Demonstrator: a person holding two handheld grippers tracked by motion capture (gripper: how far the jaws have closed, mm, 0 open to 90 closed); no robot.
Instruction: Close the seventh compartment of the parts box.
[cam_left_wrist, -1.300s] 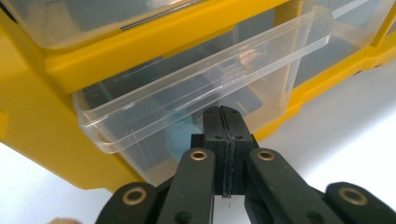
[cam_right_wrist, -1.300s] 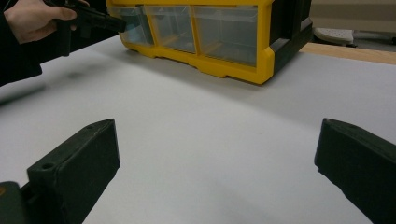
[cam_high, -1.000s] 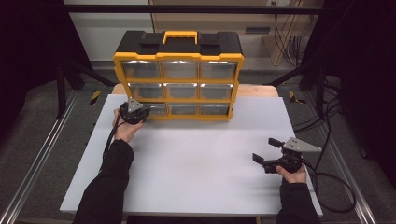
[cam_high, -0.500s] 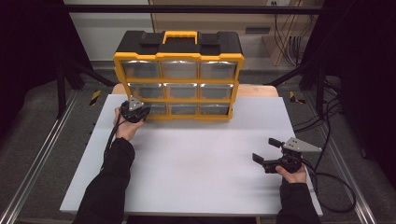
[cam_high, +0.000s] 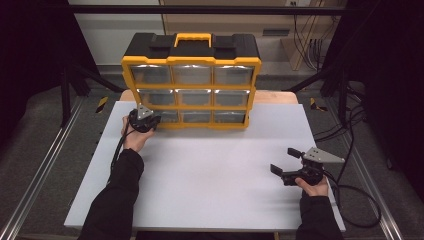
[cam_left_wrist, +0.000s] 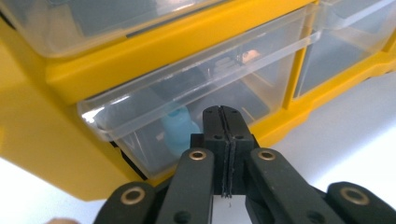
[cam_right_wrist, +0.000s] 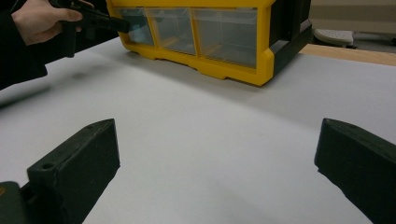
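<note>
Yellow drawer cabinet (cam_high: 192, 87), left gripper (cam_left_wrist: 223, 116) closed

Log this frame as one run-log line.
left gripper: shut, at bottom-left drawer of organizer | drawer: blue item inside | right gripper: open, idle above table

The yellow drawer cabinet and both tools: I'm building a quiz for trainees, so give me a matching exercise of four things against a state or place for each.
Things:
1. left tool
2. right tool
3. yellow drawer cabinet
4. pale blue object

States or places:
A. jaws wide apart, over bare table
B. inside the bottom-left clear drawer
C. jaws pressed together, at the drawer's front
D. standing upright at the table's far edge

Pairs: 1-C, 2-A, 3-D, 4-B
</note>
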